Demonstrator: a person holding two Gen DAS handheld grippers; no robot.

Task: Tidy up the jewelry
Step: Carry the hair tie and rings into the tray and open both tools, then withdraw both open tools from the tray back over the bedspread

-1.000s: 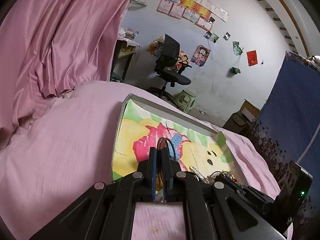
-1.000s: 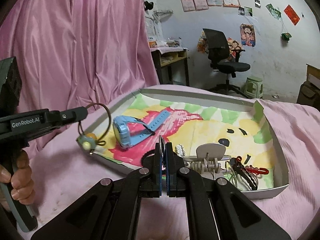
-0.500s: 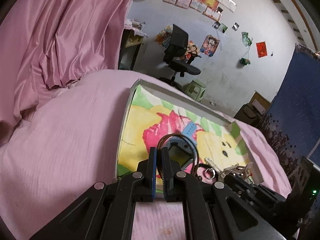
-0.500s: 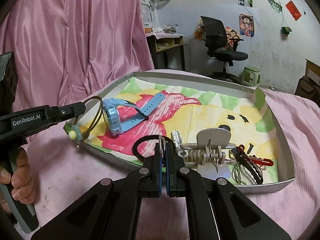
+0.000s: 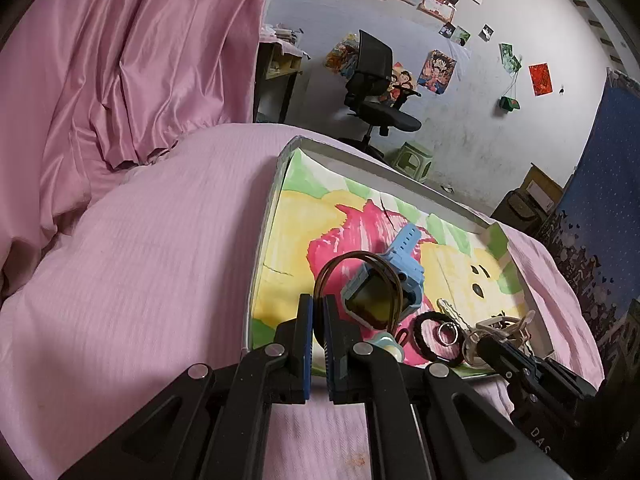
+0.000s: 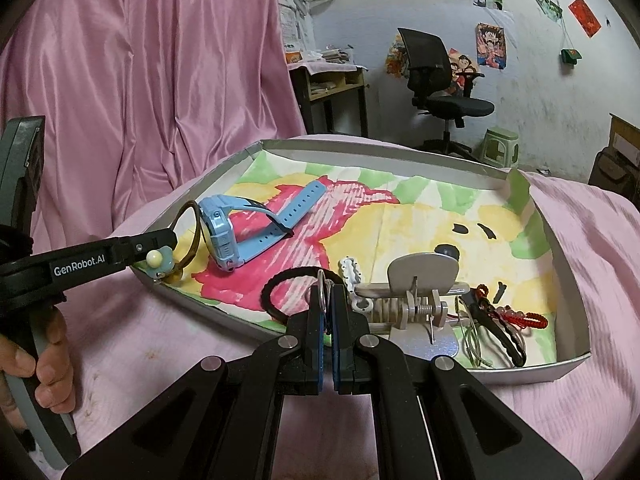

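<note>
A shallow white tray point(image 6: 400, 150) with a colourful drawing inside lies on the pink bedding. My left gripper point(image 5: 317, 312) is shut on a brown hair tie point(image 5: 340, 264) with a pale flower charm point(image 6: 159, 261), held low over the tray's near left corner beside a blue watch point(image 6: 224, 236). My right gripper point(image 6: 327, 292) is shut on a small silver ring point(image 6: 322, 280), held over the tray's front edge above a black hair tie point(image 6: 280, 280). The ring also shows in the left wrist view point(image 5: 447, 332).
The tray also holds a white hair clip point(image 6: 350, 270), a silver metal stand point(image 6: 420, 296), thin wire rings and a black clip with red cord point(image 6: 516, 318). Pink curtain point(image 6: 140, 80) hangs at the left. A black office chair point(image 6: 440, 92) stands behind.
My left gripper has carried the brown hair tie down and right, to the tray's corner beside the watch. My right gripper has moved in over the tray's front edge with the ring.
</note>
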